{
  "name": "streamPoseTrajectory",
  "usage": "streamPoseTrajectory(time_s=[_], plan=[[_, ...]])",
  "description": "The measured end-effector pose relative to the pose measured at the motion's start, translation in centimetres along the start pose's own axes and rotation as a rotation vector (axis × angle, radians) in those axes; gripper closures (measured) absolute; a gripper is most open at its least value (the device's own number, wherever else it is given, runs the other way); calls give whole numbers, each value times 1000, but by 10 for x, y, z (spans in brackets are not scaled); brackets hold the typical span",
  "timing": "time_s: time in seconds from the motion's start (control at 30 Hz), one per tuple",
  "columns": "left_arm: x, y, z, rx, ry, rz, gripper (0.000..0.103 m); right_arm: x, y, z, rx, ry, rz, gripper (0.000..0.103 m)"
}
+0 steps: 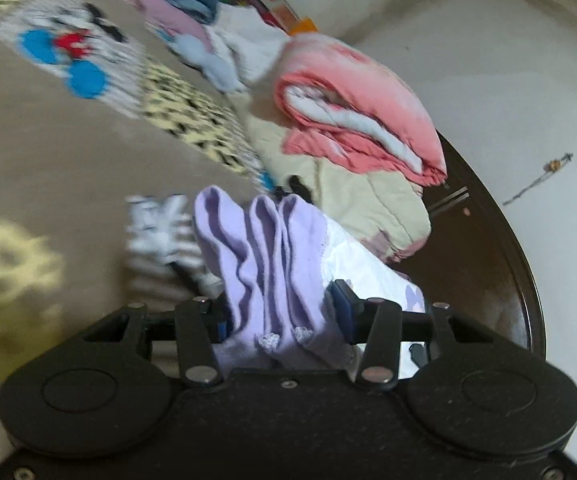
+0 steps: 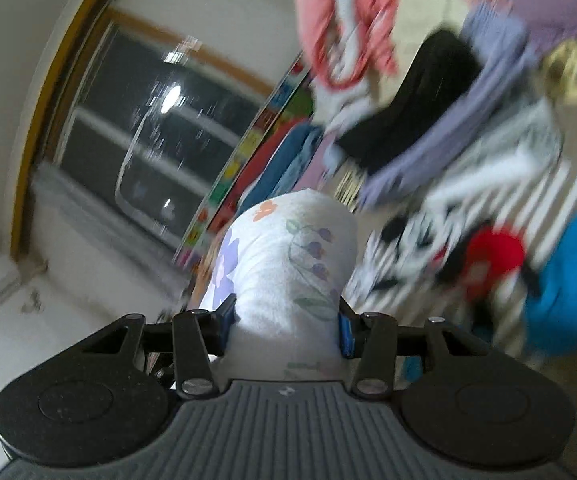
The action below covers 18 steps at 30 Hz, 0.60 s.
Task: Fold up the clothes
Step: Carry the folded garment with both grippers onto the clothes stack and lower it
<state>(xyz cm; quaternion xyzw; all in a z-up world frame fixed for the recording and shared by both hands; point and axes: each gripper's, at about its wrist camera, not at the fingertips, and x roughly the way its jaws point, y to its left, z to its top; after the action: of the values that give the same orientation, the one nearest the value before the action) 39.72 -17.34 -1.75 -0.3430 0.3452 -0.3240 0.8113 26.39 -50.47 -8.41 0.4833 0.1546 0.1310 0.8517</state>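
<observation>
My left gripper [image 1: 280, 312] is shut on the bunched lilac trimmed edge [image 1: 264, 248] of a white floral garment, held above the bed. My right gripper [image 2: 284, 316] is shut on the white part of the same floral garment [image 2: 288, 256], printed with purple and orange flowers. The cloth bulges up between both pairs of fingers and hides the fingertips. Both views are blurred by motion.
A beige bedsheet [image 1: 48, 152] with cartoon patches lies below. A folded pink and white blanket [image 1: 352, 108] sits on a cream quilt [image 1: 368, 196] by the dark bed edge [image 1: 488, 240]. A pile of mixed clothes [image 2: 428, 120] and a window [image 2: 148, 140] show in the right view.
</observation>
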Motion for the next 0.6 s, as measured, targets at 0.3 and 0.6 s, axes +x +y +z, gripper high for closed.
streamPoseTrajectory(time_s=[0.3,0.6], plan=[[134,-64,55,73,54,-82,58,28,-36,137,-43,-125,-22,55],[225,-64,87,100,56,-114,58,68,-81,221,-48,-246,-15,55]])
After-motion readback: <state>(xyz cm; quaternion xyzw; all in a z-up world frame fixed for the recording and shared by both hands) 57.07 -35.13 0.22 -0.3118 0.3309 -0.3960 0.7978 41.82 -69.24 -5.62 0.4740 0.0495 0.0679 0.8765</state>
